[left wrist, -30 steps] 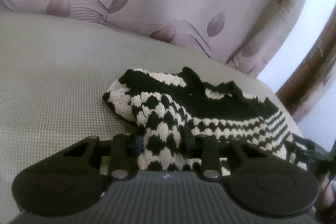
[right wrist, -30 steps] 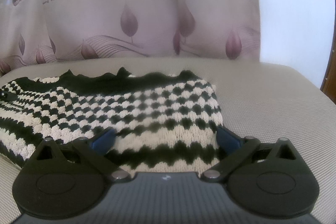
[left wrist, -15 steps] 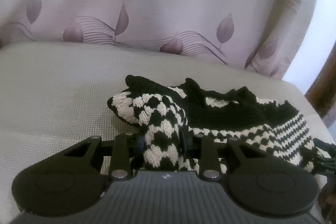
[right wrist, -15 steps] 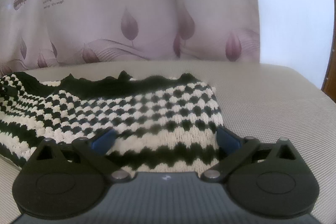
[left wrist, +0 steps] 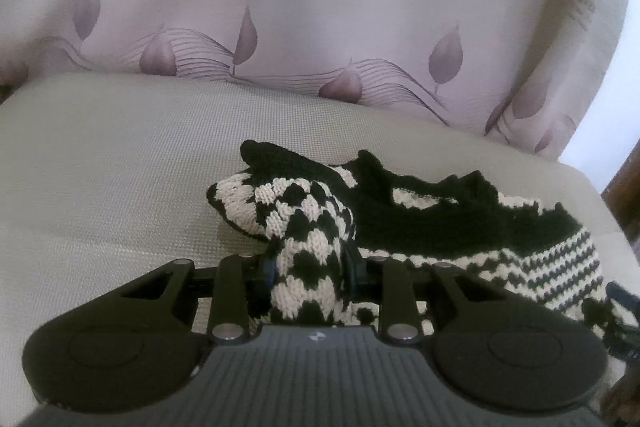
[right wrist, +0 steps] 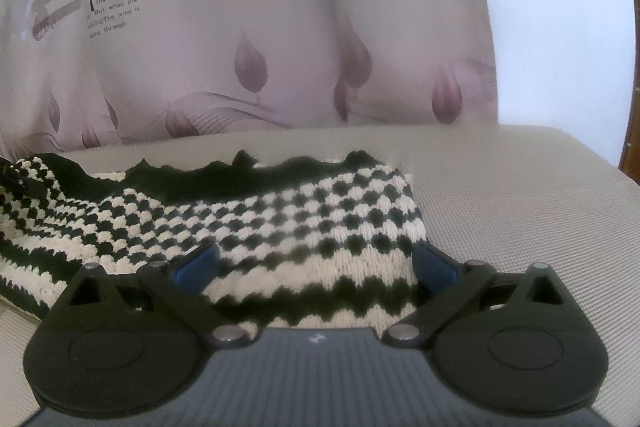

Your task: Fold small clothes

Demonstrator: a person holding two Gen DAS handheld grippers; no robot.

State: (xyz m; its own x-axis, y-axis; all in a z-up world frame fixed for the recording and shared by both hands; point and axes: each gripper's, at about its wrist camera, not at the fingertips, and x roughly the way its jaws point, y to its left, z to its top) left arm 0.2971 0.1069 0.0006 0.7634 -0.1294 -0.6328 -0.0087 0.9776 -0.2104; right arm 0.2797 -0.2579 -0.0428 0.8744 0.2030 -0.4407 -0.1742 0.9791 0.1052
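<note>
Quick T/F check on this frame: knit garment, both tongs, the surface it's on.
1. The left tongs are pinched on a bunched fold of the black-and-white knit garment. True.
2. The right tongs are clamped shut on the garment. False: their blue pads stand wide apart, either side of the knit lying on the surface.
3. The garment lies on a beige woven surface. True.
4. The garment is plain red. False: black and cream checks and stripes with black trim.
5. A curtain with a leaf print hangs behind. True.
</note>
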